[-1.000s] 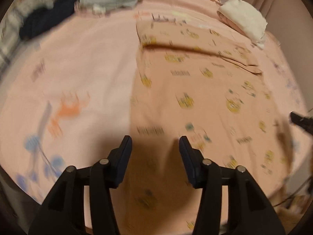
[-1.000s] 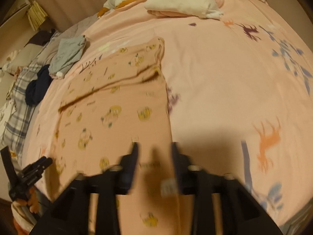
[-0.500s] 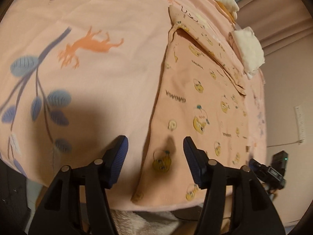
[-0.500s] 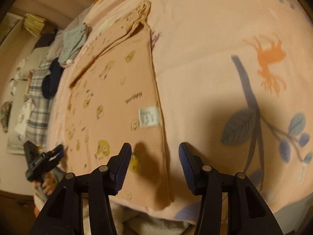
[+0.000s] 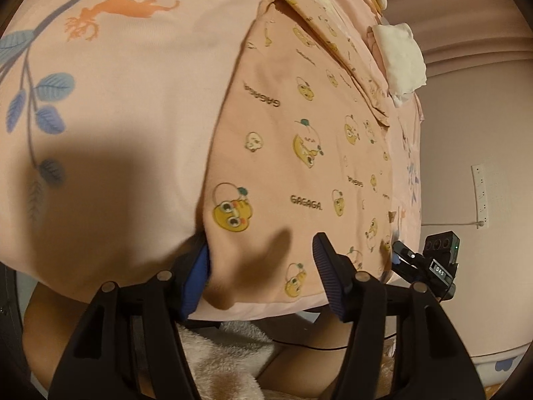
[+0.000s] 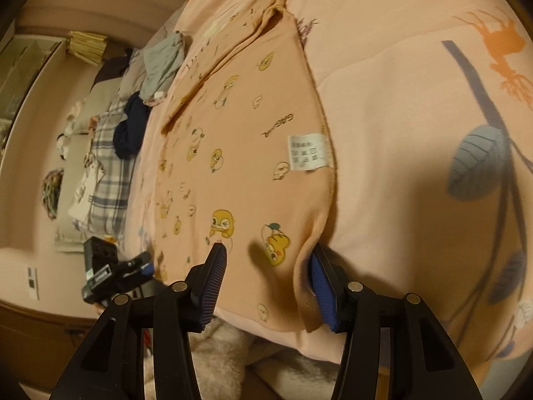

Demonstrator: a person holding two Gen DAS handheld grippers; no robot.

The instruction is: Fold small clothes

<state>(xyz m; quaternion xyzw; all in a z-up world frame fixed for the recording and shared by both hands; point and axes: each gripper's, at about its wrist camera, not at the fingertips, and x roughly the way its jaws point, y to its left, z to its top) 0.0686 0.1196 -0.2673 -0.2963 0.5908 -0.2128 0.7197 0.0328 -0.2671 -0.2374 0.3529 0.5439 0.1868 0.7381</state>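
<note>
Pink bedsheet carries the peach printed garment, spread flat. Left gripper and right gripper, both wide, straddle its near hem corners.

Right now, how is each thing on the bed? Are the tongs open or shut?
Peach cotton garment with yellow cartoon print: spread flat, top part folded over, near hem hanging over the bed edge.
Left tongs: open, straddling the near left hem corner.
Right tongs: open, straddling the near right hem corner.
White care label: showing, lying flat.
White folded cloth: folded.
</note>
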